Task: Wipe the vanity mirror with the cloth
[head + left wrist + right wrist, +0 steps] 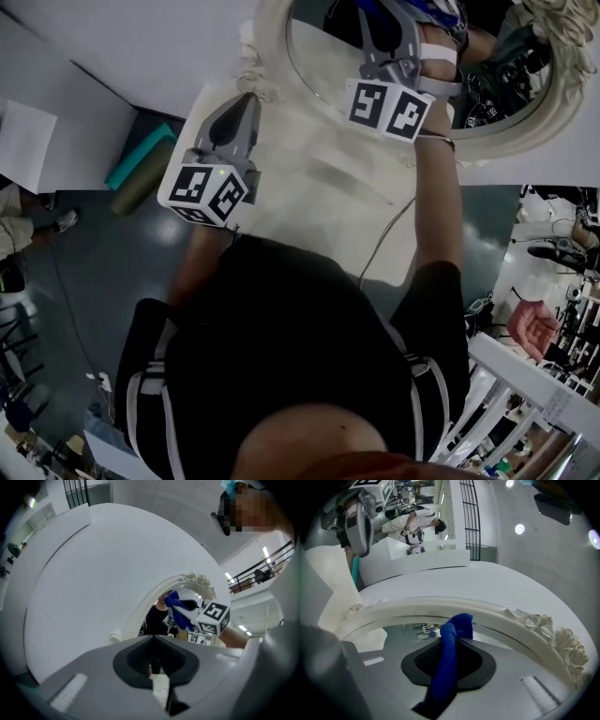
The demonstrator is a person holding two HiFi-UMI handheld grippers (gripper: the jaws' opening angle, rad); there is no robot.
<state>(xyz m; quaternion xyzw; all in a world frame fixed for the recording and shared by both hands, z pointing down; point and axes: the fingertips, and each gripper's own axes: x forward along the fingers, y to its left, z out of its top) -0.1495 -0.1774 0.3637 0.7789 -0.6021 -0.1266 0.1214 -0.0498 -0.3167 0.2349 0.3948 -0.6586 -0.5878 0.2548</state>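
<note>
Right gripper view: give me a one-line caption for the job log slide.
Blue cloth clamped in the right gripper, held up to the vanity mirror just inside its ornate white frame.

Ornate frame (440, 605) rims the mirror (319, 56); tabletop (309, 187) alongside lies open.

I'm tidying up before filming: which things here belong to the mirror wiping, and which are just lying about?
In use: oval white-framed vanity mirror; blue cloth; right tool clamping it.
Lying about: teal mat; white sheet; left tool, shut, empty.
</note>
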